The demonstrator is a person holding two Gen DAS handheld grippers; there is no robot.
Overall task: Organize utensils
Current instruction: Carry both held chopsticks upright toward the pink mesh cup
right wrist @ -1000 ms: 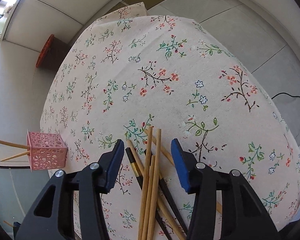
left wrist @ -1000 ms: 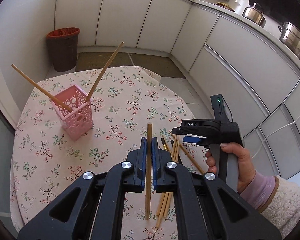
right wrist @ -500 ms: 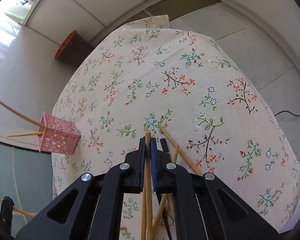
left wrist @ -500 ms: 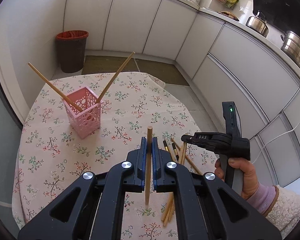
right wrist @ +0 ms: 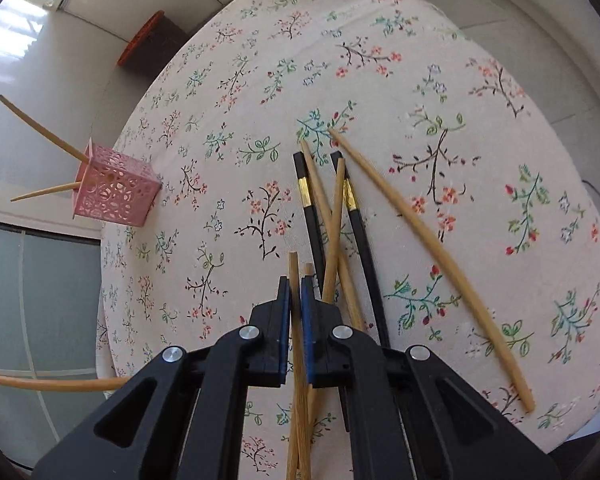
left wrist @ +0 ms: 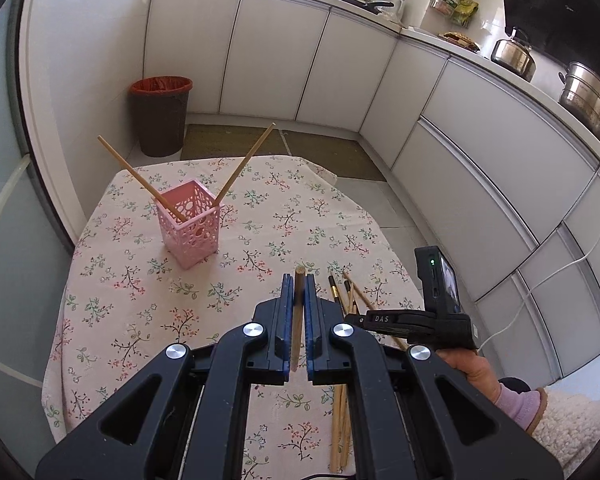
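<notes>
Your left gripper (left wrist: 296, 280) stays clamped on one wooden chopstick (left wrist: 298, 312), higher over the floral tablecloth (left wrist: 140, 312) than before. Your right gripper (right wrist: 295, 282), wide open a second ago, now pinches another chopstick (right wrist: 296, 320) beside the loose pile (right wrist: 340, 216); the pink holder (left wrist: 190, 222) stands well apart

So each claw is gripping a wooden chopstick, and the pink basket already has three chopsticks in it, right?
Not quite: the pink basket holds two chopsticks, not three, as the left wrist view shows. The rest stands: the left claw grips a wooden chopstick, and the right claw grips another.
</notes>
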